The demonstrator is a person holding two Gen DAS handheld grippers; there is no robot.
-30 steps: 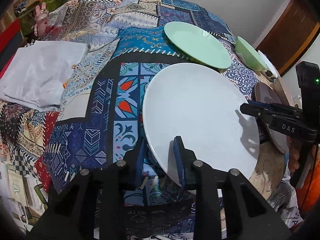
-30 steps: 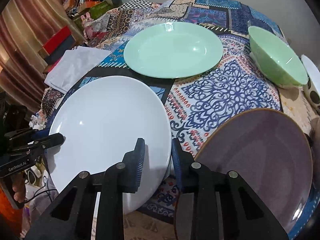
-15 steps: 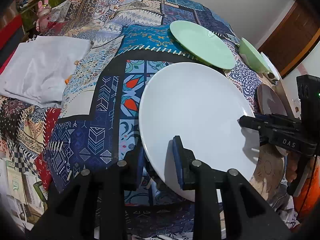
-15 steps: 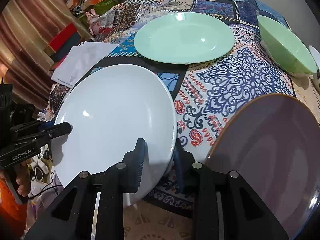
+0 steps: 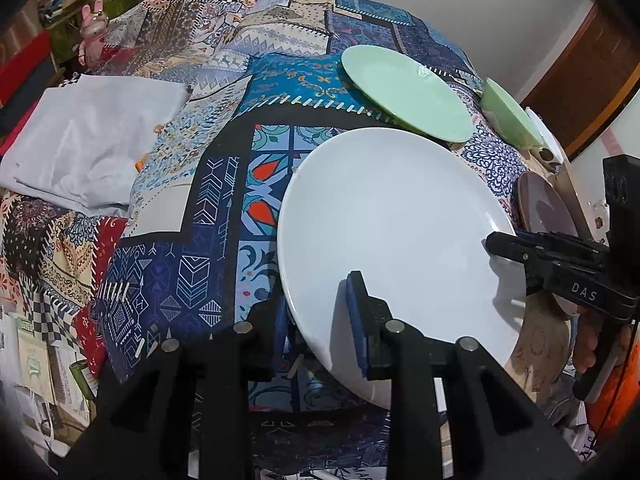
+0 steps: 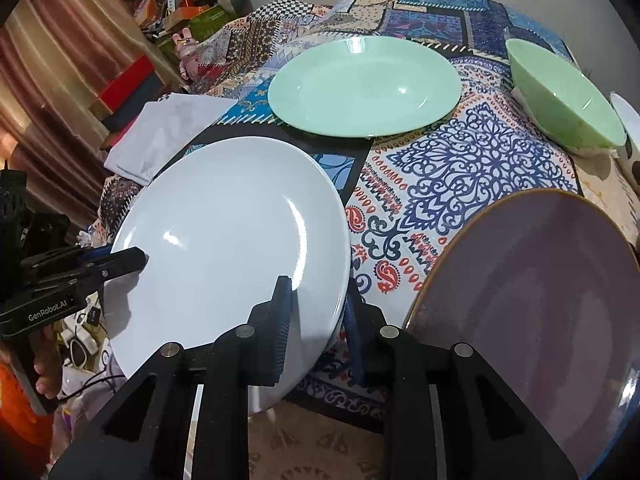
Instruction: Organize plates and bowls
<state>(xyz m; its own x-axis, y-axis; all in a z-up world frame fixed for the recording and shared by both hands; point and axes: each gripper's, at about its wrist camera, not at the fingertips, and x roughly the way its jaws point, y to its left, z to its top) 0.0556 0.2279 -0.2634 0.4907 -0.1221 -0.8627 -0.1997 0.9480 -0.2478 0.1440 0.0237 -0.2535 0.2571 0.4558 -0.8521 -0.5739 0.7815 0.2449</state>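
Far left in the left wrist view: small pink toy rabbit (image 5: 93, 24) beside cluttered boxes, then folded pale grey cloth (image 5: 92, 140) lying on the patterned patchwork tablecloth (image 5: 180, 272), well apart from the dishes.

Next, left gripper (image 5: 318, 320), clamped on the near left rim of the round white ceramic plate (image 5: 392, 216): one blue pad on top, the other underneath. Seen from the right wrist view at the left edge (image 6: 136, 258), held in a hand (image 6: 46, 380), its upper finger lying across the plate's top face.

White plate (image 6: 224, 232) at the near left of the table, tilted, hanging partly past the table edge over cables and clutter below.

On its right rim, right gripper (image 6: 316, 312), jaws closing with the rim between them, one pad on the top face, the other pressed underneath. Also visible from the left wrist view (image 5: 496, 244).

Beyond the white plate, near its far edge but not touching: oval pale green glass plate (image 6: 360, 84), flat on the cloth.

Just right of the right gripper, close beside the white plate's rim: large round purple-grey plate with a brown rim (image 6: 528, 280), crowding that side.

Further back and right: pale green glass bowl (image 6: 568, 96), tilted, resting on white paper. At the far right edge, partly cut off: white cup with dark spots (image 6: 632, 160), just beside the bowl.
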